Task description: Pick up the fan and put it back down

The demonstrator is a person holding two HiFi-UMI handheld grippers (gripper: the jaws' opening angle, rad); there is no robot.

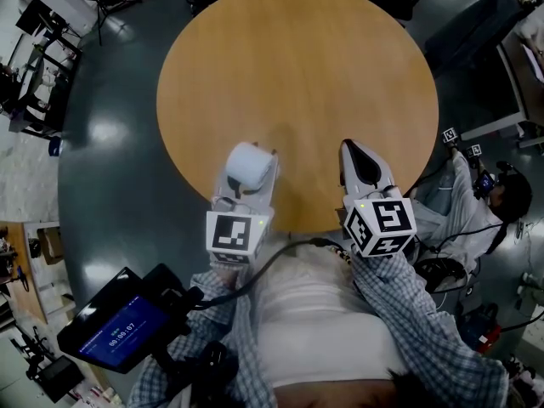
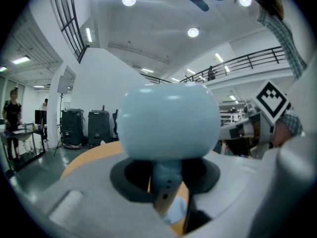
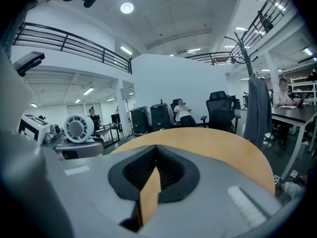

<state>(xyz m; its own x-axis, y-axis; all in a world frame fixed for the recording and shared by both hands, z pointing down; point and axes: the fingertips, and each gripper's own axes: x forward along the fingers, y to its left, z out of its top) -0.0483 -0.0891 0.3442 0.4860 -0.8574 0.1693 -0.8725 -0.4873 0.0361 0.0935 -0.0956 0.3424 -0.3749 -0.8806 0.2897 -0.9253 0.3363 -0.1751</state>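
- The fan stands upright in the left tongs, over the near edge of the table. No view shows whether its foot touches the wood.
- The left tongs are clamped on the fan's slim handle, jaws partly apart with the handle filling the gap. The round head sits just above them.
- The right tongs are pressed together at the tips and carry nothing. They hover over the table edge, just beside the left pair.
- The fan is smooth pale-blue plastic, with a domed back. From the right gripper view its face shows a round ribbed grille.
- The jaw pads are black and ridged, set in grey shells.
- The table is round with a plain light wood top.
- The floor is dark and glossy. A railed mezzanine and round ceiling lights show above, and office chairs stand beyond the table.
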